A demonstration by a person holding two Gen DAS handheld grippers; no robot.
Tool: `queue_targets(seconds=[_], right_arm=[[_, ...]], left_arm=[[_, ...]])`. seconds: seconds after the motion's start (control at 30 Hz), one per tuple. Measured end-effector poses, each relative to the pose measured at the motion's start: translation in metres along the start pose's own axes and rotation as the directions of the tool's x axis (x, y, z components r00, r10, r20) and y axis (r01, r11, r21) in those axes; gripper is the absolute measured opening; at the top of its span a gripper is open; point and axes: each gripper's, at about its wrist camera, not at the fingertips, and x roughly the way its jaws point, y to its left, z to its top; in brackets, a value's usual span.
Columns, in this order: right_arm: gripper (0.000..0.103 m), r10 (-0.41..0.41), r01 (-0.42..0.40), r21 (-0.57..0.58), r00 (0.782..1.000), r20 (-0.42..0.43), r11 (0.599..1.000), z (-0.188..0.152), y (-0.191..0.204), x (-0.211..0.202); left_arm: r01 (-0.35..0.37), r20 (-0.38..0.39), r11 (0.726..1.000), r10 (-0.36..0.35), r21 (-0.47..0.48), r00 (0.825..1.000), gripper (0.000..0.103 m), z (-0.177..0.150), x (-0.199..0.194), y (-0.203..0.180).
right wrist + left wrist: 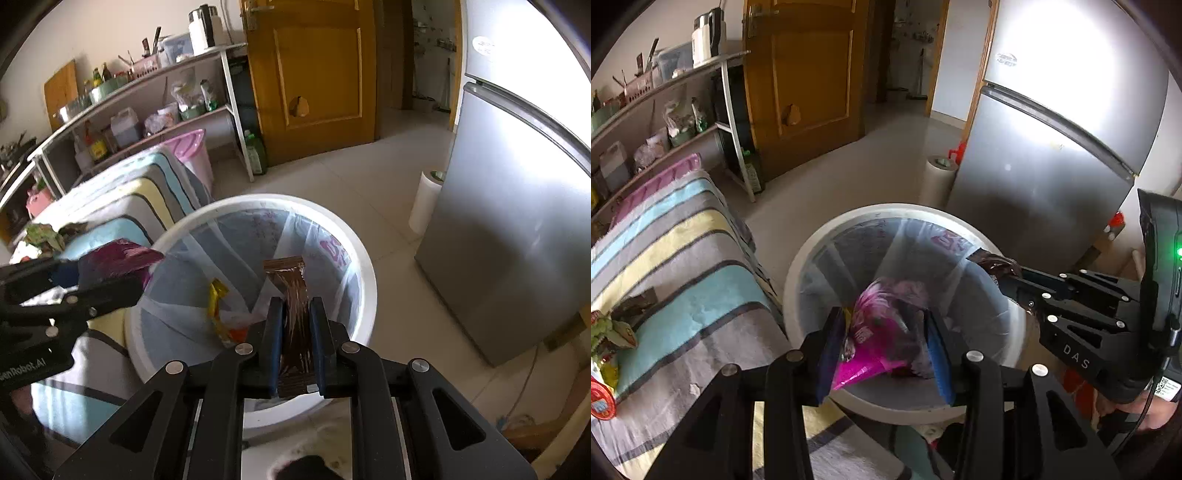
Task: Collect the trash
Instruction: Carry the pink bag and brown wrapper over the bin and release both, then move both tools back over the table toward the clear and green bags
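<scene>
Left claw (882,350) clamped on pink wrapper (875,332), right claw (295,343) clamped on brown wrapper (291,295); both hang over the lined white bin (362,266). Yellow wrapper (216,299) already inside. More litter (609,332) remains on the striped bench (683,258).

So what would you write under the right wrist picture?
Right gripper holds a brown wrapper over the white bin.
</scene>
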Motion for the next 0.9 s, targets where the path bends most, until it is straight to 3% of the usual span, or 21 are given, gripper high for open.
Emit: queue_targets(seconds=[0.13,0.2,0.27,0.9], right_arm=[[0.017,-0.027,0.027,0.001,1.000,-0.001,1.000,0.000,-0.001,0.004],[0.028,-0.025,0.025,0.006,1.000,0.003,1.000,0.001,-0.001,0.004],[0.048,-0.023,0.023,0.008,1.000,0.009,1.000,0.001,-0.001,0.002],[0.049,-0.002,0.001,0.005,0.995,0.100,1.000,0.006,0.025,-0.034]], left_arm=[[0.004,0.004,1.000,-0.004,-0.012,1.000,0.061,0.000,-0.001,0.002],[0.003,0.008,1.000,-0.003,-0.010,1.000,0.063,0.001,-0.001,0.002],[0.005,0.010,1.000,-0.005,-0.016,1.000,0.065,0.001,-0.002,0.003],[-0.022,0.104,0.997,0.030,-0.074,0.994,0.071,-0.006,-0.049,0.030]])
